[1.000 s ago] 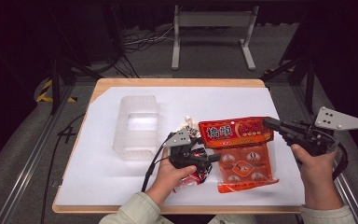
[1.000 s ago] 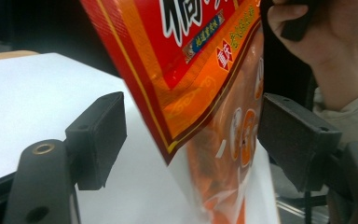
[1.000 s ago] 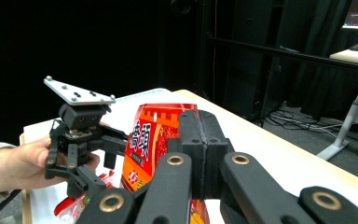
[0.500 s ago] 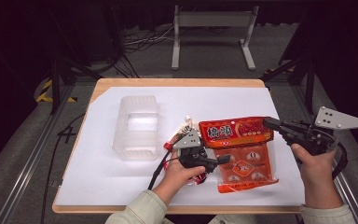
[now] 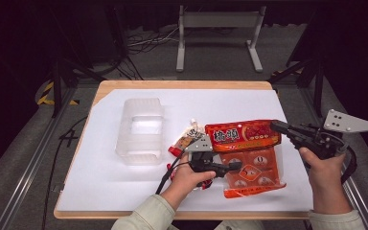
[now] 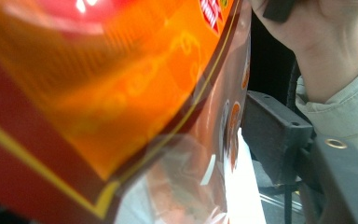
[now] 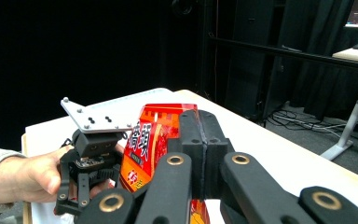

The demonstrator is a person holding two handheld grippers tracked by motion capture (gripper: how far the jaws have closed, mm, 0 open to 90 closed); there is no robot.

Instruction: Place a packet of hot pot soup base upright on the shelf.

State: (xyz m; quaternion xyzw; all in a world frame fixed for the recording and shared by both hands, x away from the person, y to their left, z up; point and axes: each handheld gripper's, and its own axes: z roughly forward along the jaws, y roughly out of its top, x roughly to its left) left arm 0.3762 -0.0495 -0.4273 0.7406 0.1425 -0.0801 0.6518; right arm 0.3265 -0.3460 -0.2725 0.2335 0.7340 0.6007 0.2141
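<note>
Bench: white-covered wooden bench (image 5: 124, 191) beneath both claws.
Clear plastic tray (image 5: 140, 129): well left of the left claw.
Orange-red foil snack bag (image 5: 243, 135): its right end pinched in the shut right claw (image 5: 274, 126).
Clear orange-printed pouch (image 5: 251, 172): between the half-open jaws of the left claw (image 5: 235, 167), which have just been closing.

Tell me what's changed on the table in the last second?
The left gripper has slid right, away from the small snack packets, onto the clear orange pouch, its jaws closing around the pouch's edge. The right gripper stayed clamped on the red-orange snack bag; the clear plastic bin didn't move.
</note>
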